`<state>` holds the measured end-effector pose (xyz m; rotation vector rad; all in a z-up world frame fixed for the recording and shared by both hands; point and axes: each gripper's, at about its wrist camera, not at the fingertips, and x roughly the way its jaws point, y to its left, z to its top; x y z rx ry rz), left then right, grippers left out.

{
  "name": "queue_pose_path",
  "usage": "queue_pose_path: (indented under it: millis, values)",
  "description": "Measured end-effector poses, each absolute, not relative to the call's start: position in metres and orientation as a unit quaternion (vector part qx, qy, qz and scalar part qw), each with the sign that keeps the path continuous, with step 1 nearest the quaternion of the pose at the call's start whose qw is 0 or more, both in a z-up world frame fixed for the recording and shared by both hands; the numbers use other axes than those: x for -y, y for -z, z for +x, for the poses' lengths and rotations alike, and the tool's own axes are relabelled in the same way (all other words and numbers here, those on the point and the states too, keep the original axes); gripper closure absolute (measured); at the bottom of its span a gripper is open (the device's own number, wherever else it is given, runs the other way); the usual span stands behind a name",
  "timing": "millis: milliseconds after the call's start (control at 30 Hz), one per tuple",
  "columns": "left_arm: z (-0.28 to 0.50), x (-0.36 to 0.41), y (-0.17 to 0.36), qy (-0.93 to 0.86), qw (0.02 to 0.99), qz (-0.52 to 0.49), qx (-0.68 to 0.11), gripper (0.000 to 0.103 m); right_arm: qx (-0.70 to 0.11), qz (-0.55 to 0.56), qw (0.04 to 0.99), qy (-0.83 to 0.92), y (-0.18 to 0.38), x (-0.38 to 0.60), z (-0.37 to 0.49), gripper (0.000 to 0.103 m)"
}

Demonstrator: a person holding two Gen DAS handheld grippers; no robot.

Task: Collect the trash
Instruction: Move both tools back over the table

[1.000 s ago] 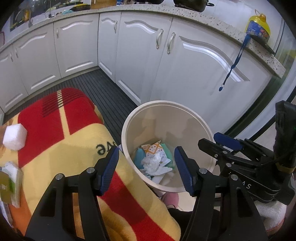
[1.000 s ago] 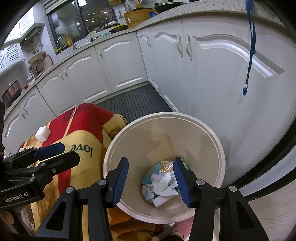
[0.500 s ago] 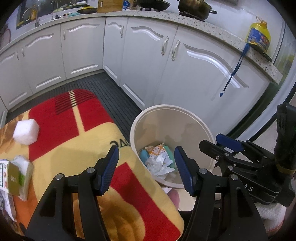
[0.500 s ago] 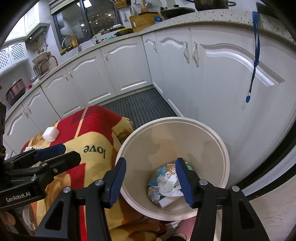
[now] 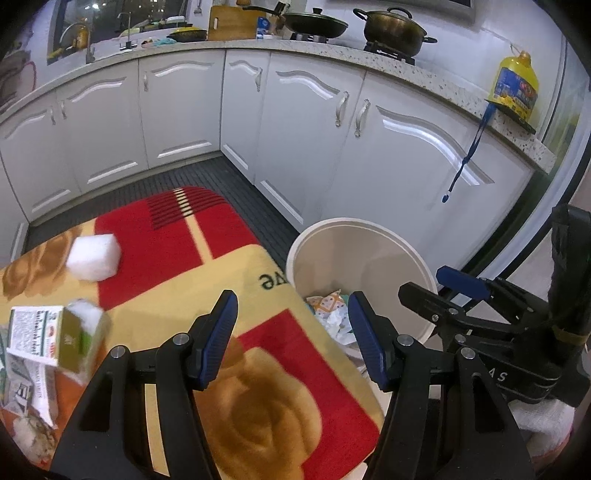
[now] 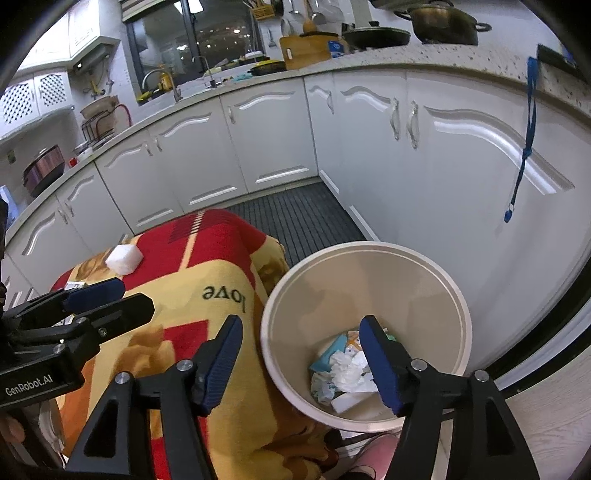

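Observation:
A cream waste bin [image 5: 406, 254] [image 6: 458, 306] stands on the floor beside a table covered by a red and yellow blanket [image 5: 177, 236] [image 6: 221, 273]; crumpled paper and wrappers [image 6: 343, 369] lie in its bottom. On the blanket lie a white foam block [image 5: 94, 256] [image 6: 123, 259], a green and white carton [image 5: 51, 334] with a white wad [image 5: 86, 314] and printed papers [image 5: 26, 384]. My left gripper [image 5: 290, 338] is open and empty above the blanket's right edge. My right gripper [image 6: 301, 363] is open and empty over the bin's near rim.
White kitchen cabinets [image 5: 306, 140] wrap around behind the bin, with a dark ribbed floor mat [image 6: 295, 218] in front of them. Pots [image 5: 391, 26], a cutting board and a yellow oil bottle [image 5: 515, 85] stand on the counter. A blue lanyard [image 6: 522, 147] hangs down a cabinet door.
Both grippers have pulled back and up from the bin, the left swinging left over the blanket. The carton and papers have come into the left wrist view.

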<state>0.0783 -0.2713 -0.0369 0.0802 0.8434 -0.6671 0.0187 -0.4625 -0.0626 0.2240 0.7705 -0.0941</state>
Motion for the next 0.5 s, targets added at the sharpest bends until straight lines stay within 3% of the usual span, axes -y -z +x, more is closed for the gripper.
queue_pose_path:
  millis: [500]
  values:
    - [0.063,0.198,0.021,0.294,0.873,0.023,-0.388,0.036,-0.364,0.094,0.927,0.001,0.046,0.409,0.021,0.032]
